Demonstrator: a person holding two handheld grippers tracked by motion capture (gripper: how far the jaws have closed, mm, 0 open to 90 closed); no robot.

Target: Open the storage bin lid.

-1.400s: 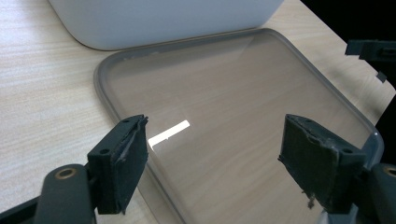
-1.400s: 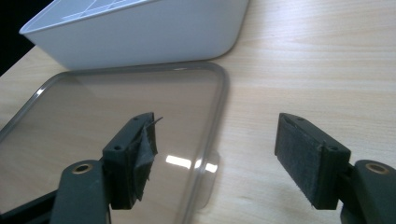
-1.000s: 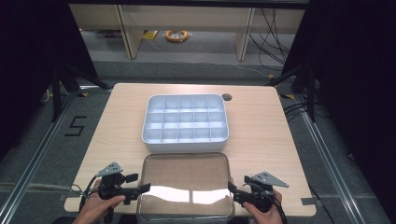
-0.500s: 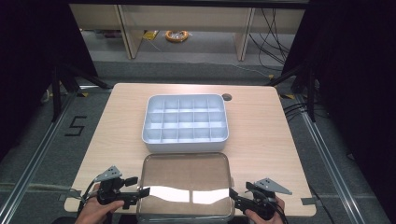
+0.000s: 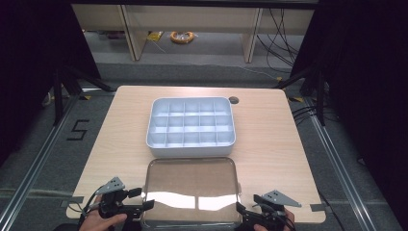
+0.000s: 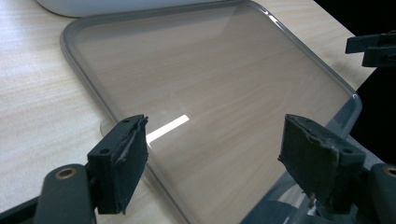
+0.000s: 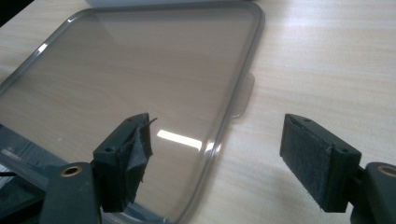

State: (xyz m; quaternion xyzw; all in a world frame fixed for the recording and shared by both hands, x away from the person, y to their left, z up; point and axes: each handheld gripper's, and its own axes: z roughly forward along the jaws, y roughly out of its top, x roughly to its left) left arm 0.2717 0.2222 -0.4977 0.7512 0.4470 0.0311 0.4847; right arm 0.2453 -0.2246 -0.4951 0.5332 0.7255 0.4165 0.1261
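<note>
A white compartment tray (image 5: 191, 126) sits mid-table with its cells bare. In front of it a clear grey-rimmed lid (image 5: 191, 190) lies flat, reaching the table's near edge. My left gripper (image 5: 142, 198) is open at the lid's near left corner, and in the left gripper view its gripper (image 6: 219, 158) straddles the lid (image 6: 210, 79) rim without touching it. My right gripper (image 5: 242, 215) is open at the near right corner. In the right gripper view its gripper (image 7: 219, 158) spans the lid (image 7: 130, 70) edge, just short of a small tab (image 7: 243, 98).
The wooden table (image 5: 269, 144) has bare surface left and right of the tray. A small dark round spot (image 5: 233, 100) sits near the tray's far right corner. Dark curtains and cables flank the table, and shelving stands beyond it.
Both grippers have drawn back toward the table's near edge, staying open beside the lid's near corners. The lid and tray have not moved.
</note>
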